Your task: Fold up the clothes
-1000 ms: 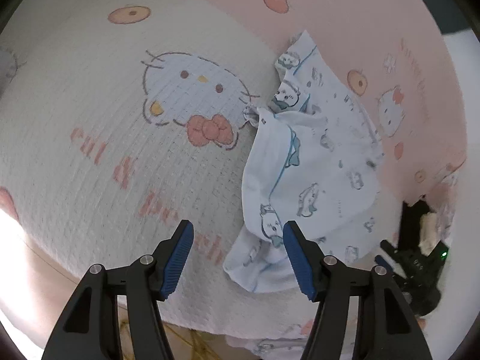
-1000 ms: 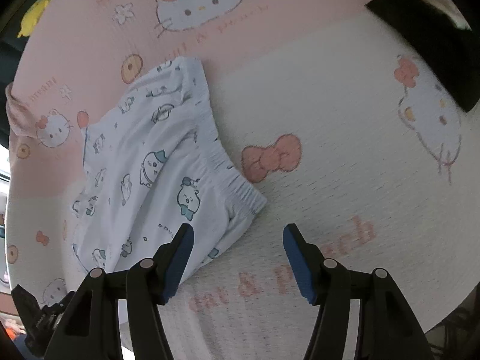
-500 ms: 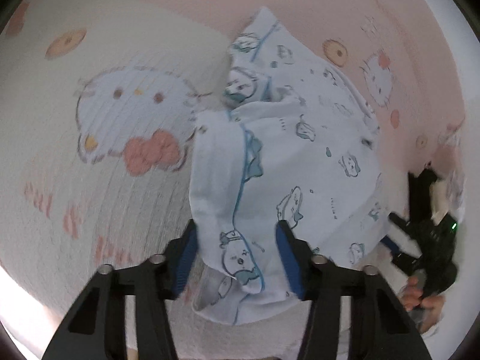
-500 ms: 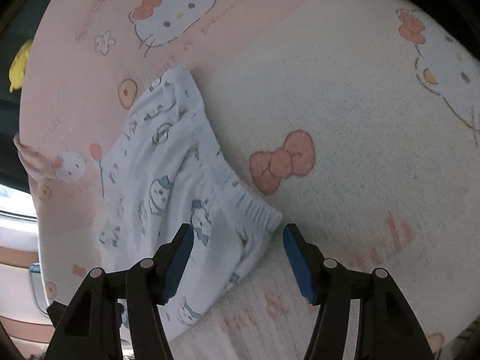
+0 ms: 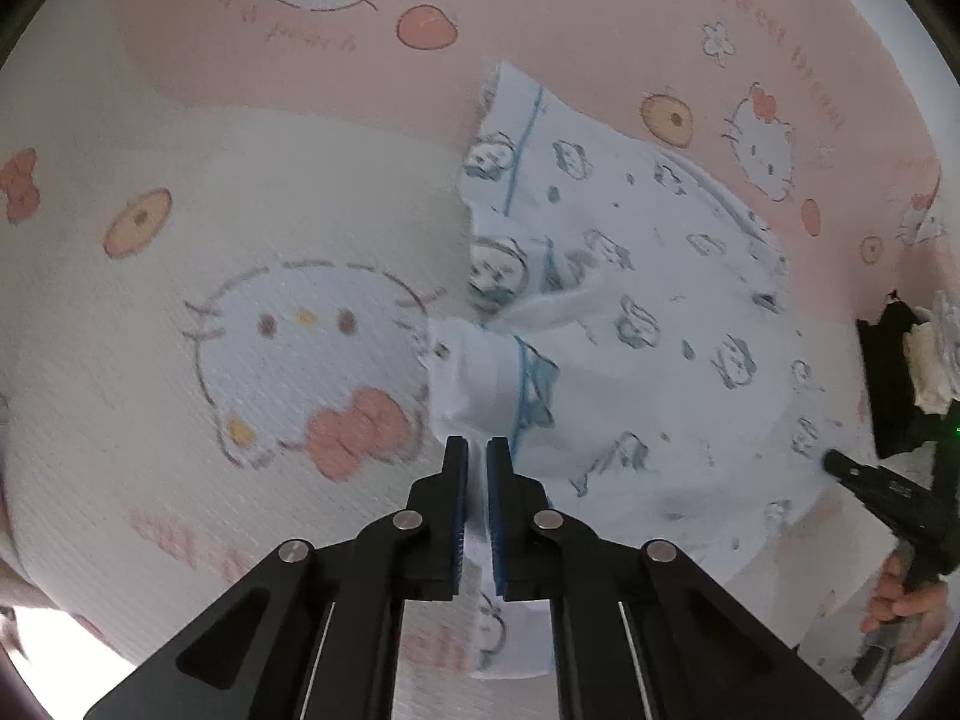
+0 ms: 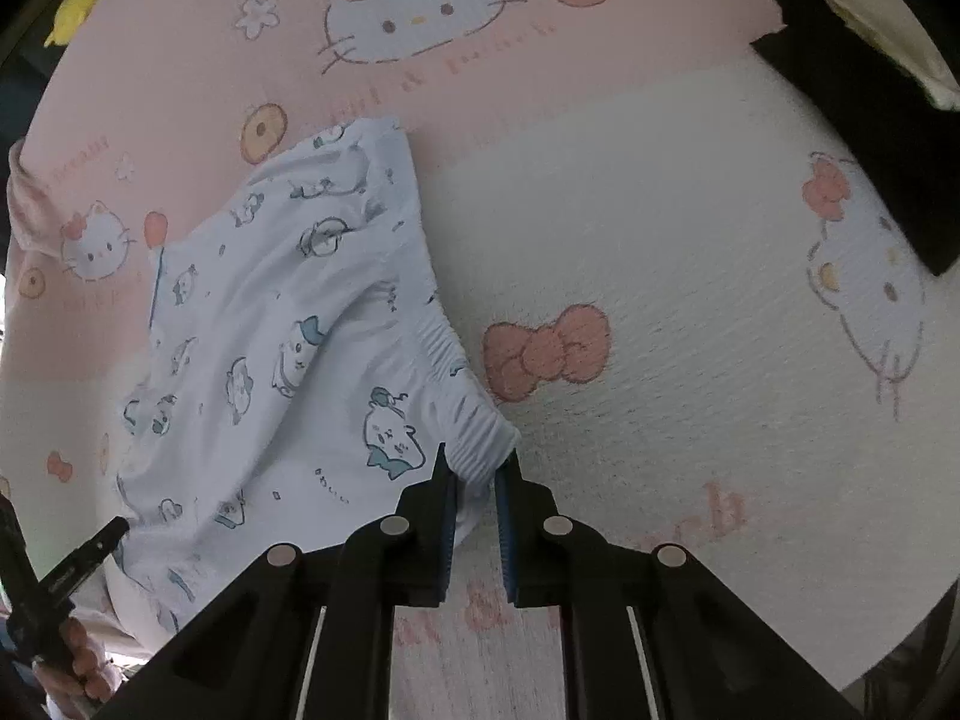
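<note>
Both tools have gone from wide apart 1 second ago to pinched on cloth, having come down onto opposite ends of the garment. On the left side, the left tool (image 5: 474,474) has its blue pads pressed together on a bunched edge of the white printed shorts (image 5: 660,324), with a strip of the fabric passing between the pads and hanging below them. From that pinch the shorts spread up and to the right across the blanket (image 5: 270,192), a cream and pink spread printed with cartoon cats, bows and round orange shapes. A blue seam line runs up the cloth above the pads, and a folded flap lies rumpled near the middle. At the far right edge of this view a hand (image 5: 900,600) holds the black handle of the other tool.

In the right wrist view, a hand (image 6: 72,654) at the lower left grips a black handle beside the shorts (image 6: 270,330). The shorts lie mostly left of centre, crossing the line where the pink part of the blanket (image 6: 660,252) meets the cream part. Their gathered elastic waistband (image 6: 462,396) runs down the right edge to the right tool (image 6: 477,474), whose pads clamp the lower corner of that waistband. Further right the blanket lies bare, and a black cloth (image 6: 852,72) sits at the upper right corner.
</note>
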Available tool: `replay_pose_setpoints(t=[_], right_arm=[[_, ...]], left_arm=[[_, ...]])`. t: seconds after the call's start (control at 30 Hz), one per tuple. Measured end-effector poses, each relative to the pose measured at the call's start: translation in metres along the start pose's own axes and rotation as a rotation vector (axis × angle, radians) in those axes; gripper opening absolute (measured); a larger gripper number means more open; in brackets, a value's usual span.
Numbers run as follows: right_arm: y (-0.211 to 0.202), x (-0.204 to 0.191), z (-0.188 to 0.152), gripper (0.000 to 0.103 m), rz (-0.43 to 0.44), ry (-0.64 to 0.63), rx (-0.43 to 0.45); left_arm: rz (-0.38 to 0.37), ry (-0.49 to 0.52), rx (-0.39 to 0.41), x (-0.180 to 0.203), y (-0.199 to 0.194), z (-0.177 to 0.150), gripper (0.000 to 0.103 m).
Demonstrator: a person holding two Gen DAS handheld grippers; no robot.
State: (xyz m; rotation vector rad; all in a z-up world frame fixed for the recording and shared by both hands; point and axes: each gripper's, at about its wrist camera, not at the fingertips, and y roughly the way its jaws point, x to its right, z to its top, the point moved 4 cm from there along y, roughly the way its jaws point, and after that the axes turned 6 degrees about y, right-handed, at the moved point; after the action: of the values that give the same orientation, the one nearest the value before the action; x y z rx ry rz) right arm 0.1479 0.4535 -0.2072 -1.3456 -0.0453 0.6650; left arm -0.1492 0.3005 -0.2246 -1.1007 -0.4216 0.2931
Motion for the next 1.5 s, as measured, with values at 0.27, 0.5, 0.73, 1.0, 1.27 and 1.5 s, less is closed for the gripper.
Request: replay_pose_setpoints(t=[0.27, 0.5, 0.73, 1.0, 1.27, 1.5], right_arm=[[0.004, 0.021, 0.000, 0.009, -0.055, 0.053, -0.061], [0.003, 0.015, -0.003, 0.011, 0.005, 0.047, -0.073], [-0.006, 0.021, -0.009, 0.056, 0.061, 0.077, -0.071], [-0.004, 0.021, -0.035, 0.056, 0.166, 0.181, -0.115], [0.009, -0.012, -0.062, 0.056, 0.201, 0.170, -0.160], [0.026, -0.058, -0.085, 0.057, 0.262, 0.091, -0.258]], left_arm=[[0.001, -0.082, -0.050, -0.025, 0.014, 0.008, 0.005], [-0.196, -0.360, -0.016, -0.051, -0.002, -0.006, 0.007], [-0.190, -0.386, -0.027, -0.054, -0.015, -0.022, 0.007], [-0.314, -0.383, -0.126, -0.036, -0.007, -0.052, 0.007], [-0.345, -0.421, -0.200, -0.040, 0.002, -0.079, 0.007], [-0.292, -0.389, -0.216, -0.039, 0.000, -0.104, 0.008]])
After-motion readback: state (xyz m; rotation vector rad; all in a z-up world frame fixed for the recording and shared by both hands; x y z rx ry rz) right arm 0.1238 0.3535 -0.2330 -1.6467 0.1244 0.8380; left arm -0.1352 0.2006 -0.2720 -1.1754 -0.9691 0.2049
